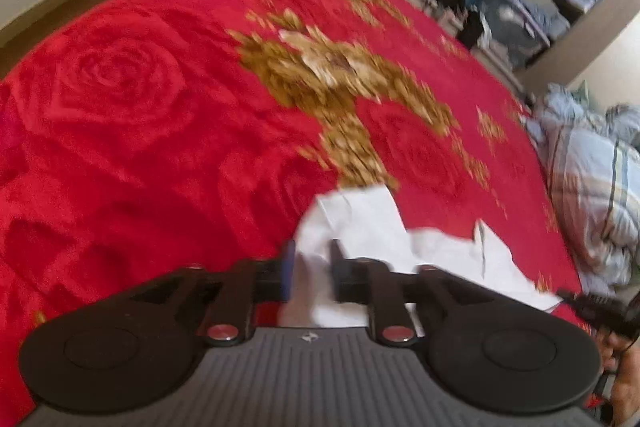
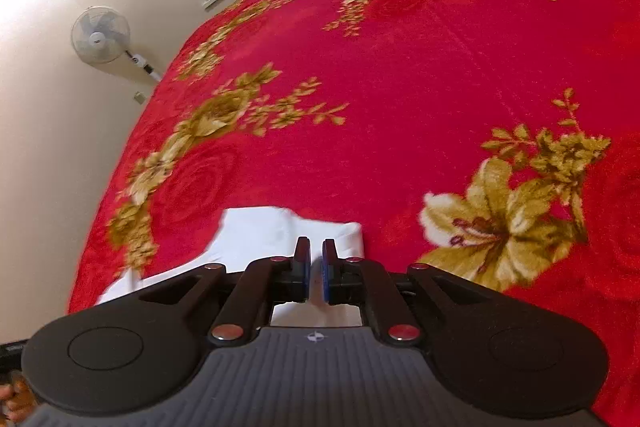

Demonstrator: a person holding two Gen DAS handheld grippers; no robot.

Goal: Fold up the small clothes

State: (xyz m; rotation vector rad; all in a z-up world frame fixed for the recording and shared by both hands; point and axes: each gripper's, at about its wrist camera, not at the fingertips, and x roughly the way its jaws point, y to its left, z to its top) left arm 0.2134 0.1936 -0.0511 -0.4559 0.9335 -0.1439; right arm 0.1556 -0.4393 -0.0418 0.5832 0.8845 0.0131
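Closest to the lens, the left gripper (image 1: pixel 311 275) hangs over the white garment (image 1: pixel 384 239) with its jaws spread and the cloth loose between them. Further right, the right gripper (image 2: pixel 316 277) is nearly pressed together above the same garment's edge; I cannot tell whether cloth is pinched. With the garment rumpled on the bed's red blanket (image 1: pixel 140 115), flattening it before creasing would probably serve best.
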